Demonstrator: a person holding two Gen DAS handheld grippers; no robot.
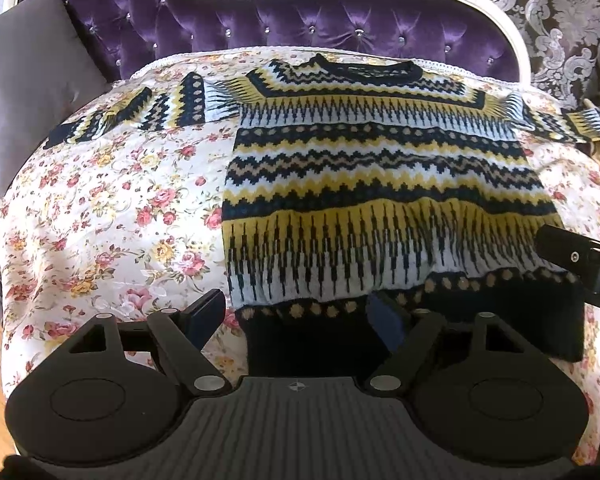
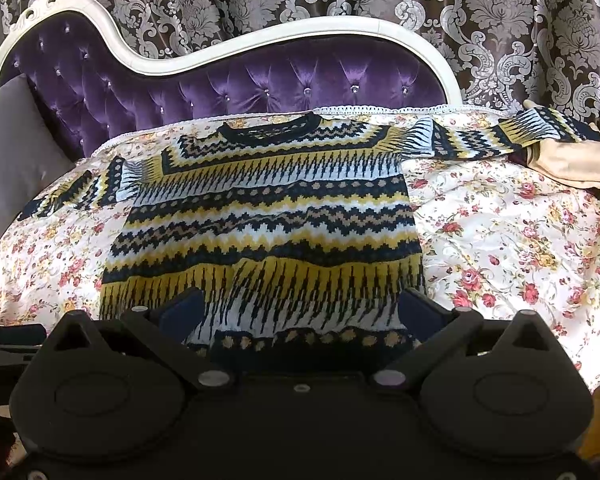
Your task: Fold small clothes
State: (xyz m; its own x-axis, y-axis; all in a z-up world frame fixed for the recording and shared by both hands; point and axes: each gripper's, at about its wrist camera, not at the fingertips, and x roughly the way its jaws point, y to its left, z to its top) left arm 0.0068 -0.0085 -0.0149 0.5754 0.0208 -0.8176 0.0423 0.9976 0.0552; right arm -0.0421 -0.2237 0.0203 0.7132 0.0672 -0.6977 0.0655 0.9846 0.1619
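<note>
A knitted sweater (image 1: 380, 184) in navy, yellow and white zigzag bands lies flat, face up, on a floral cover, neck at the far side and both sleeves spread out. My left gripper (image 1: 296, 316) is open above the hem's near left corner: one finger is over the floral cover, the other over the dark hem. In the right wrist view the same sweater (image 2: 268, 220) fills the middle, and my right gripper (image 2: 300, 312) is open with the hem's right part between its fingers. Neither pair of pads presses on the knit. The right gripper's black body (image 1: 576, 260) shows at the left view's right edge.
The floral cover (image 1: 100, 216) drapes a sofa with a purple tufted back (image 2: 260, 84) and white frame. A grey cushion (image 1: 28, 80) leans at the left. A tan cloth (image 2: 572, 160) lies under the right sleeve's end. Patterned curtains hang behind.
</note>
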